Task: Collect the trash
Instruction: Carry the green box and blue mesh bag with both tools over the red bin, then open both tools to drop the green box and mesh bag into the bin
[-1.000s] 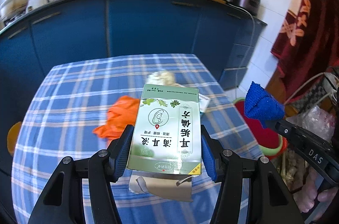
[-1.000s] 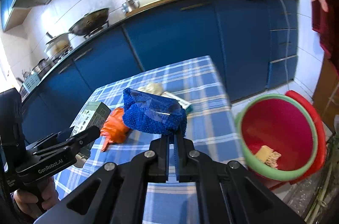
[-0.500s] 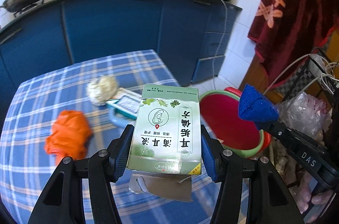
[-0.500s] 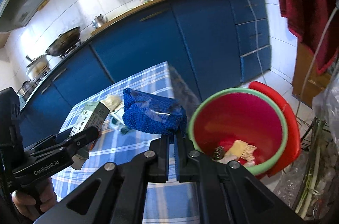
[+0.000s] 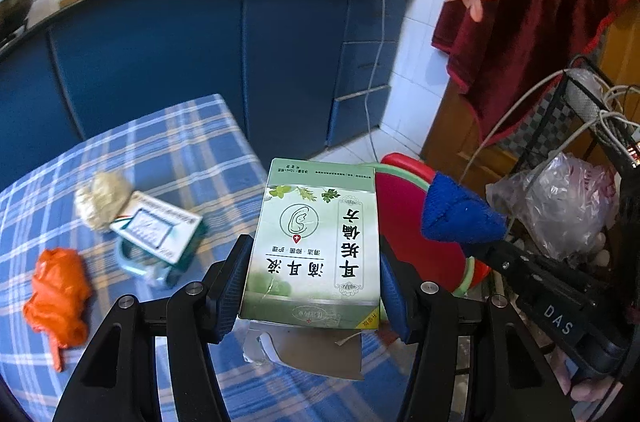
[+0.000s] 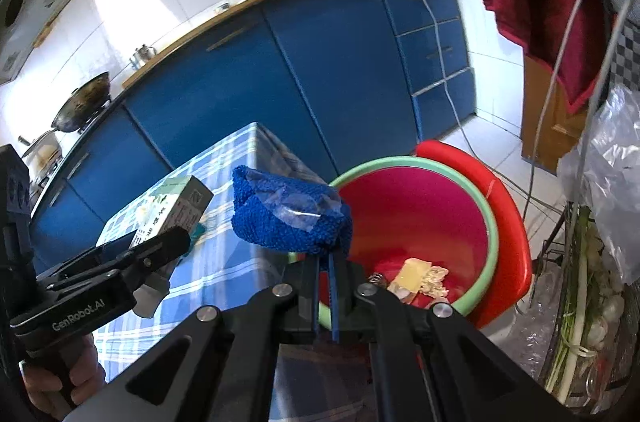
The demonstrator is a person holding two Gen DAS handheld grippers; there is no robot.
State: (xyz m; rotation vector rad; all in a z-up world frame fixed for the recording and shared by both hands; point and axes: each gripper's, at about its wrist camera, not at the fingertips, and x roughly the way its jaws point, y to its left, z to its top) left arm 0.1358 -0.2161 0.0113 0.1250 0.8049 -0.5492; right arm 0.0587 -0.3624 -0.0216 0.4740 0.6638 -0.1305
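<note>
Green box point(image 5: 316, 242) sits clamped in my left tongs point(image 5: 314, 292), above the checked surface point(image 5: 192, 158); its Chinese print is upside down, and it hides part of the red bin point(image 5: 404, 214). Right view: my right tongs point(image 6: 326, 286), closed, pinch a blue cloth point(image 6: 288, 210) over the bin's rim; "GenRobot.AI" reads on the other tool.

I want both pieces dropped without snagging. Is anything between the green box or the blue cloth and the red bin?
Nothing visible blocks either. The cloth, pinched in the right claw, hangs by the bin rim. The box, clamped in the left claw, is over the table edge, with open air to the bin.
</note>
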